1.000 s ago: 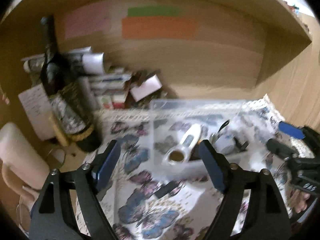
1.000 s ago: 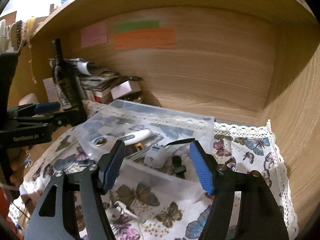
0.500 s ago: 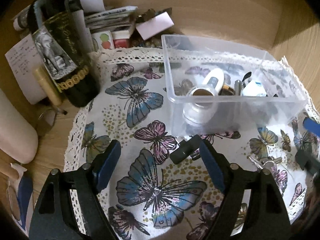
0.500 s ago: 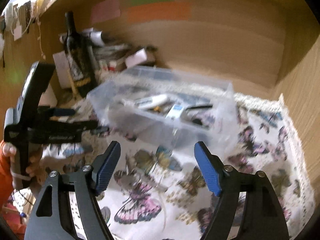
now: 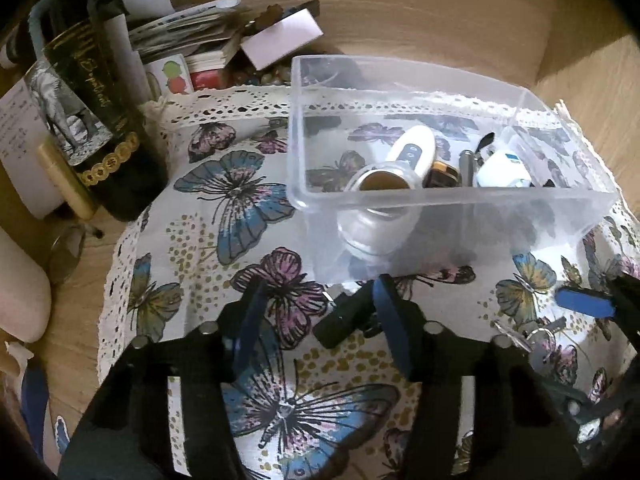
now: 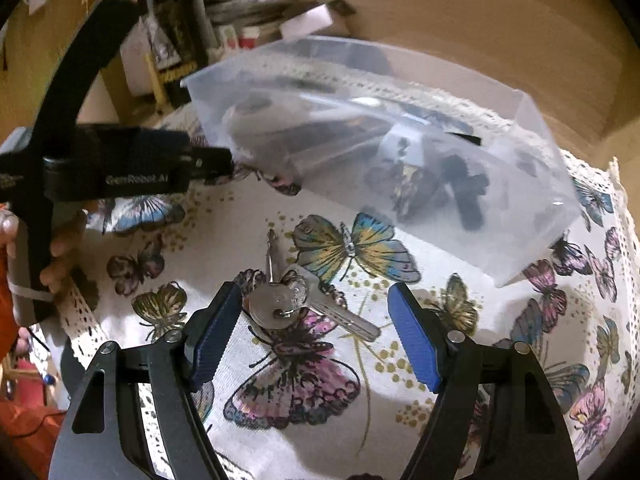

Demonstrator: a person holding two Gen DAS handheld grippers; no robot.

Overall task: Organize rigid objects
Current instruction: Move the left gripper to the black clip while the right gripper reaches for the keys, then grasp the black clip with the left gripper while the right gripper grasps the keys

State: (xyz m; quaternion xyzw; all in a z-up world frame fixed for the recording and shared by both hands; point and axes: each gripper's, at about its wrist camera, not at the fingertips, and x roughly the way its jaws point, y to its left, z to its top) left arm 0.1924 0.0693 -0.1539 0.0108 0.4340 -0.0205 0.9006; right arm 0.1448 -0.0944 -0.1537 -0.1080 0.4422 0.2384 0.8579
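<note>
We hold the left hand-held gripper (image 5: pixel 316 320) low over the butterfly-print cloth (image 5: pixel 240 200), its blue fingers spread apart with nothing pinched between them. A small black object (image 5: pixel 344 318) lies on the cloth in the gap, just inside the right-hand finger; we cannot tell whether that finger touches it, and the blur keeps us from saying what the object is. Just beyond these fingertips stands the clear plastic bin (image 5: pixel 460 200), and in it we see a white handheld device (image 5: pixel 412 150), a white-and-blue item (image 5: pixel 504 168) and some dark pieces that we cannot identify. Ahead and to the left of this gripper, off the cloth's lace edge, a dark wine bottle (image 5: pixel 100 128) stands upright in front of a stack of papers (image 5: pixel 180 36). Our right hand-held gripper (image 6: pixel 316 326) also hovers over the cloth with its fingers wide apart and empty. A bunch of silver keys (image 6: pixel 288 300) lies flat on the cloth between them, nearer the left-hand finger and very close to its tip, one blade pointing away towards the bin (image 6: pixel 532 208) and another slanting towards the right-hand finger. From this side the bin sits ahead and slightly right, well beyond the keys, while the left gripper's black body (image 6: pixel 120 168) reaches in from the far left.
</note>
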